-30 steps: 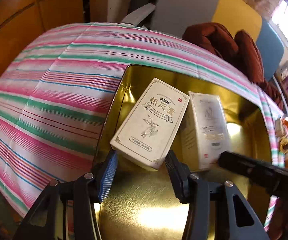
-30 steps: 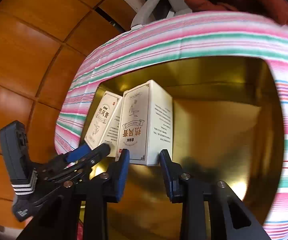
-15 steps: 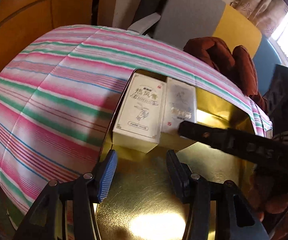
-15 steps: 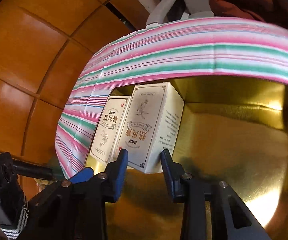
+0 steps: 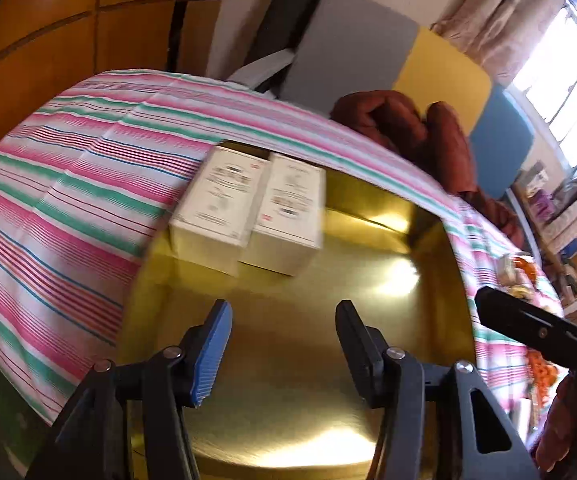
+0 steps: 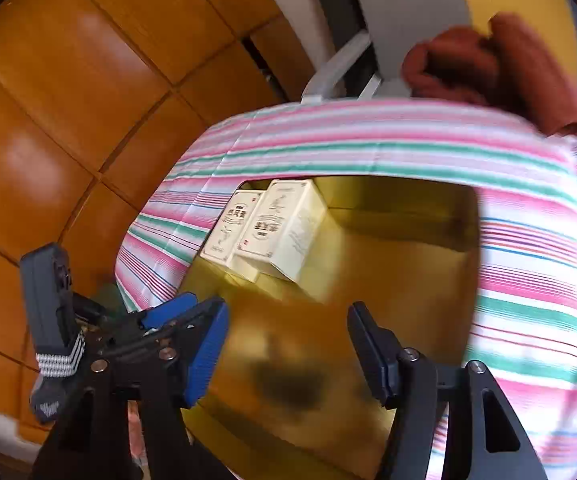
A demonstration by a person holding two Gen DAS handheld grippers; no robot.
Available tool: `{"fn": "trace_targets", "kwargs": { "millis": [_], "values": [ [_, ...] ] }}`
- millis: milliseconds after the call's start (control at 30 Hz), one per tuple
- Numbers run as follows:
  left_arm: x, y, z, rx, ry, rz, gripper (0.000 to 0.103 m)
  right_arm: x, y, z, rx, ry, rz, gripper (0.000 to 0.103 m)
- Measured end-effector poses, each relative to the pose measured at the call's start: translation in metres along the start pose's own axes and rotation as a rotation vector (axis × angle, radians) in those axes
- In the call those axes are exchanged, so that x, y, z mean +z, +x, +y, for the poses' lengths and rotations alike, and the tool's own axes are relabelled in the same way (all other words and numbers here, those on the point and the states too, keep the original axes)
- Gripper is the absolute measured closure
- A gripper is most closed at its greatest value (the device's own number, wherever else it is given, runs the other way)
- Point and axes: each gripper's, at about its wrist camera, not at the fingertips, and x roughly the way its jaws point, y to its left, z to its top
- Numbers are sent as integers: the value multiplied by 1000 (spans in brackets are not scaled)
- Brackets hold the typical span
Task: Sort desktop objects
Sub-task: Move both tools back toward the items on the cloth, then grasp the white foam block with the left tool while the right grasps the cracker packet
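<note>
Striped pink, green and white cloth (image 5: pixel 68 184) is covering the table under me, and a gold tray (image 5: pixel 288 392) is sitting on it, its shiny floor glaring so hard in both my views that I am struggling to read it. Motion blur is smearing the print on the two cream boxes; I cannot make out their lettering. The left box (image 5: pixel 218 208) and the right box (image 5: pixel 288 220) are lying side by side, touching, in the tray's far left corner against its wall.

I am holding my left gripper (image 5: pixel 284 340) over the tray floor with its jaws apart and nothing between them. My right gripper (image 6: pixel 288 340) is hanging likewise, jaws wide and empty, well short of the boxes. A dark smudge on the gold beneath it is too blurred to identify.

Beyond the table edge a rust-brown garment (image 5: pixel 416 136) is lying heaped on a chair, half cut off by the cloth. Orange things (image 5: pixel 540 372) at the right margin are staying indistinct to me.
</note>
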Motion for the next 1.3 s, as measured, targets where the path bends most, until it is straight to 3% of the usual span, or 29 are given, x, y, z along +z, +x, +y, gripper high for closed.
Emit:
{"fn": "trace_targets", "kwargs": {
  "millis": [133, 300, 467, 533, 700, 800, 933, 1033, 1100, 1233, 1300],
  "values": [
    [-18, -7, -32, -54, 48, -20, 47, -25, -44, -14, -44, -24, -54, 40],
    [-40, -10, -88, -133, 152, -8, 47, -64, -94, -48, -163, -46, -89, 40],
    [-58, -6, -147, -211, 246, 25, 47, -103, -142, -104, -328, 57, -101, 37],
    [-66, -1, -171, -238, 292, 53, 46, -116, -159, -125, -390, 118, -109, 35],
    [-89, 15, -233, -287, 422, 132, 46, -148, -207, -169, -419, 258, -155, 33],
    [-111, 27, -276, -317, 524, 208, 43, -165, -239, -178, -534, 277, -199, 24],
    [-141, 43, -325, -388, 602, 315, 42, -181, -280, -198, -625, 333, -248, 22],
    [-161, 60, -356, -398, 638, 426, 37, -186, -302, -206, -674, 356, -276, 20],
    [-175, 67, -368, -365, 670, 460, 37, -190, -313, -210, -704, 363, -295, 18],
    [-194, 66, -378, -334, 705, 448, 25, -199, -320, -213, -724, 375, -300, 16],
    [-202, 69, -380, -296, 735, 441, 25, -201, -318, -217, -729, 374, -282, 15]
  ]
}}
